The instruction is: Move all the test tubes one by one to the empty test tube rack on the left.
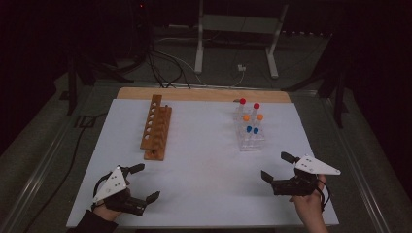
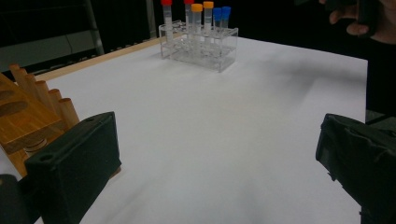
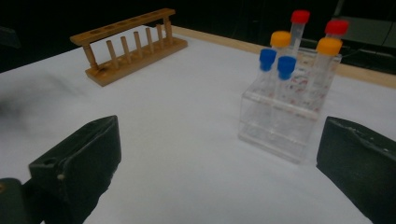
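The clear rack (image 1: 251,137) stands on the right side of the white table (image 1: 204,170), toward the far edge. Six little tubes stand straight up in it, in two rows. The blue-capped tubes (image 1: 252,130) are at the front, the orange-capped tubes (image 1: 252,117) in the middle, and the red-capped tubes (image 1: 248,103) at the back. Each tube's long side points up, so a grab would have to come at the cap or the sides from above or from the front.

The right gripper (image 1: 276,166) is the closer one. It sits near the front right corner of the table, and the clear rack lies ahead of it and a little to its left. In the right gripper view, the rack (image 3: 285,119) is just ahead and toward the right jaw, and the blue caps (image 3: 276,60) are the nearest. Its jaws are wide apart and hold nothing.

The left gripper (image 1: 145,182) is at the front left of the table, well apart from the tubes (they look small and far off in its view). Its jaws are also spread wide with nothing between them.

The wooden rack (image 1: 156,127) lies on the left side, ahead of the left gripper, with all its holes bare. My guess is the tubes will go there.
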Available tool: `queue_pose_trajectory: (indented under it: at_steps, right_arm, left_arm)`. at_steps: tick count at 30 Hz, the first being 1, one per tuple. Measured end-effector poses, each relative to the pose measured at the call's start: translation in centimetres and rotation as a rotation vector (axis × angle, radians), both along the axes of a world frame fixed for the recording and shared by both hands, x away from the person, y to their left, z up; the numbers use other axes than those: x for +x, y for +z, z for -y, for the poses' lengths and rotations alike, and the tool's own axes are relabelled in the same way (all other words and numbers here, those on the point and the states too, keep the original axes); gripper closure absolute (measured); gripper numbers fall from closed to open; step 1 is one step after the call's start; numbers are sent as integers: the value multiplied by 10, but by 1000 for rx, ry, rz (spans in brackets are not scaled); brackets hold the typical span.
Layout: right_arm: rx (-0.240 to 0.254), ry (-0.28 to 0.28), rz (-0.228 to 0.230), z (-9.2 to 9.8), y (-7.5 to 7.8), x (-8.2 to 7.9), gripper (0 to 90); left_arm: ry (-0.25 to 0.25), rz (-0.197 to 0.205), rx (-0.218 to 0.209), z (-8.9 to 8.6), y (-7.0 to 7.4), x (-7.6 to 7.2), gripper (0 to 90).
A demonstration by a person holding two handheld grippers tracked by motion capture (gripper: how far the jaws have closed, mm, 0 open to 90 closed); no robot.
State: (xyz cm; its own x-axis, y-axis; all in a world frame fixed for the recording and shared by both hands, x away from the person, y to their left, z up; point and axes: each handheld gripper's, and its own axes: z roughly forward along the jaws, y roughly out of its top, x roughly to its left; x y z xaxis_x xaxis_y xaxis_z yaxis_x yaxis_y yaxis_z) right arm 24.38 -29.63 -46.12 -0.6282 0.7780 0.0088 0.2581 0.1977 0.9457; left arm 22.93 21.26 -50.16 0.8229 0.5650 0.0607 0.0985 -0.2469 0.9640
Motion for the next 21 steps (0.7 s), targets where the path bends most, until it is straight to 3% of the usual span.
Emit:
queue_pose_trajectory:
  at_steps: [3, 13, 21]
  right_arm:
    - [0, 1, 18, 1, 5, 2, 0]
    - [-10, -9, 18, -4, 18, 18, 0]
    - [-24, -65, 34, -9, 26, 35, 55]
  left_arm:
    - [-2, 1, 3, 0, 0, 0, 4]
    - [-2, -1, -1, 0, 0, 0, 4]
    - [-2, -2, -4, 0, 0, -1, 4]
